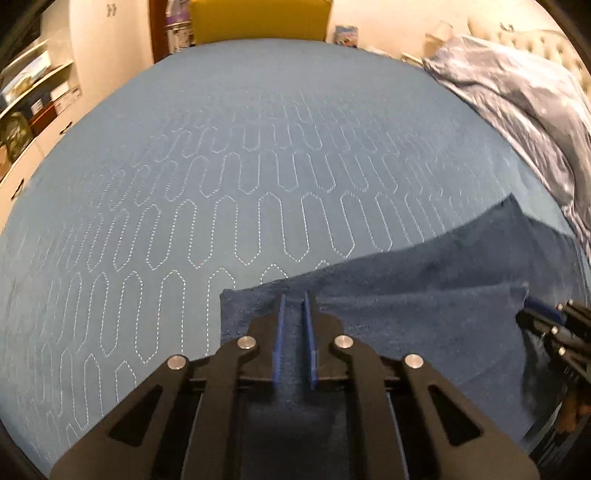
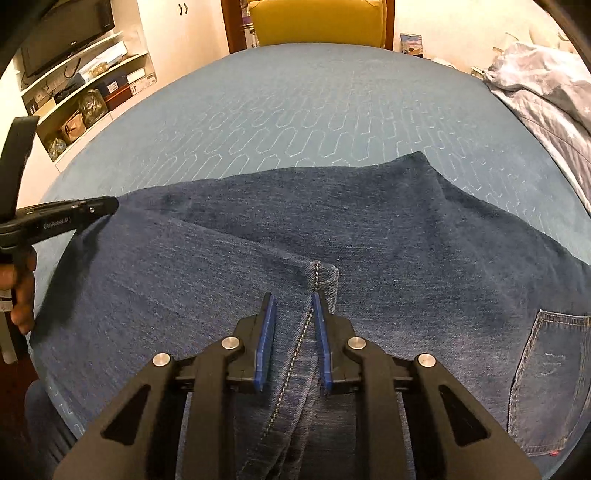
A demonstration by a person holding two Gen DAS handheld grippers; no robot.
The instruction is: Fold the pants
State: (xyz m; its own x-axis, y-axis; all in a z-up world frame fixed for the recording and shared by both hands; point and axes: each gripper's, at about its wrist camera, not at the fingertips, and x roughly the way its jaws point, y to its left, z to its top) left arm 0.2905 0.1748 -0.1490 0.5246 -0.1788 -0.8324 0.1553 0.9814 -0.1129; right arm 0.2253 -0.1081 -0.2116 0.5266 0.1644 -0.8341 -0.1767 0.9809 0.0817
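Note:
Dark blue denim pants (image 2: 332, 229) lie on a blue quilted bedspread (image 2: 295, 110), folded over lengthwise, with a back pocket (image 2: 550, 376) at the right. My right gripper (image 2: 293, 299) is shut on a hem end with a stitched seam and holds it over the pants. My left gripper (image 1: 294, 295) is shut on the other end of the denim (image 1: 406, 302) near its left corner. The left gripper also shows at the left edge of the right wrist view (image 2: 99, 205); the right gripper shows at the right edge of the left wrist view (image 1: 532, 314).
A crumpled light blue blanket (image 1: 517, 103) lies at the bed's right side. A yellow chair (image 2: 317, 22) stands beyond the far edge. Shelves with boxes and a monitor (image 2: 74, 74) line the left wall. The bedspread (image 1: 221, 166) stretches ahead.

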